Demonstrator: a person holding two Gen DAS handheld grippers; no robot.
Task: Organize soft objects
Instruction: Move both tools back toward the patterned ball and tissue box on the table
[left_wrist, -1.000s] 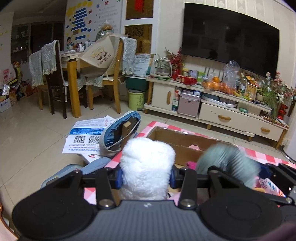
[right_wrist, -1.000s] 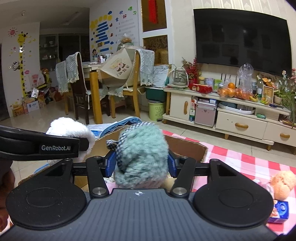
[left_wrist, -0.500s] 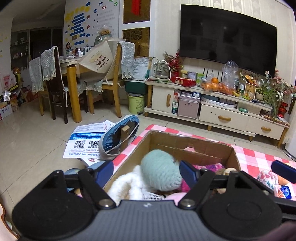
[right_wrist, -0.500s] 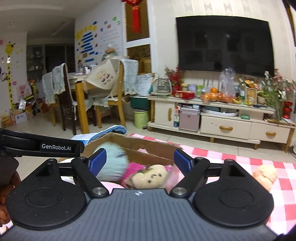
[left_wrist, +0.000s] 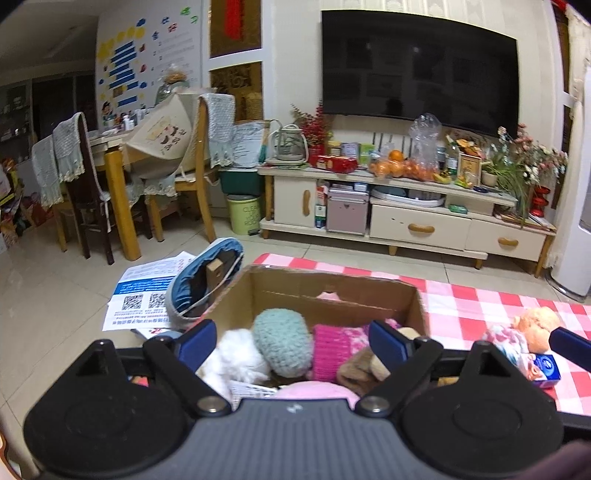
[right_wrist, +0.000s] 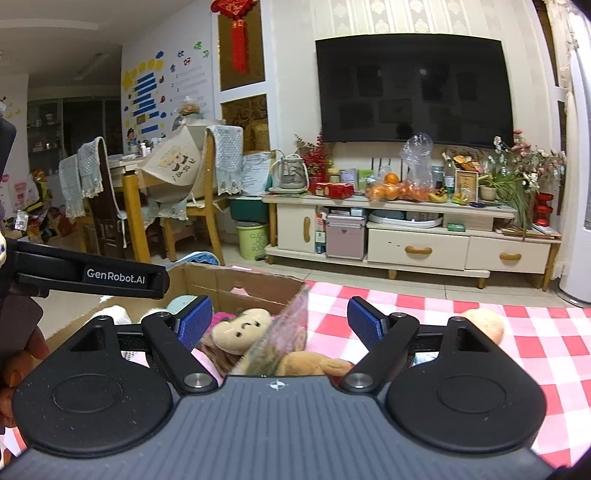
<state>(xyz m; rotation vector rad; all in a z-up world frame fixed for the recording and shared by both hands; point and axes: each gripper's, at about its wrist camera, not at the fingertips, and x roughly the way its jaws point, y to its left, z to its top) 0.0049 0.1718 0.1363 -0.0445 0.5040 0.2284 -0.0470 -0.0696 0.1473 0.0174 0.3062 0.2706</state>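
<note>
A cardboard box (left_wrist: 332, 291) stands on a red-and-white checked cloth (left_wrist: 480, 306). It holds a white fluffy toy (left_wrist: 236, 360), a teal fuzzy toy (left_wrist: 282, 341), a pink knit piece (left_wrist: 332, 349) and a tan plush (right_wrist: 242, 326). My left gripper (left_wrist: 291, 339) is open and empty above the box. My right gripper (right_wrist: 280, 319) is open and empty over the box's right wall (right_wrist: 291, 321). A brown plush (right_wrist: 314, 363) lies under it. A doll (left_wrist: 532, 328) lies on the cloth to the right.
A blue slipper (left_wrist: 203, 280) and printed sheets (left_wrist: 144, 299) lie on the floor left of the box. A small blue carton (left_wrist: 546, 365) sits by the doll. A TV cabinet (left_wrist: 406, 214) stands at the back, a dining table and chairs (left_wrist: 122, 177) at the left.
Both grippers opened and let go: the white toy and the teal toy dropped into the box. Both grippers have since drawn back and risen, the right one shifting right.
</note>
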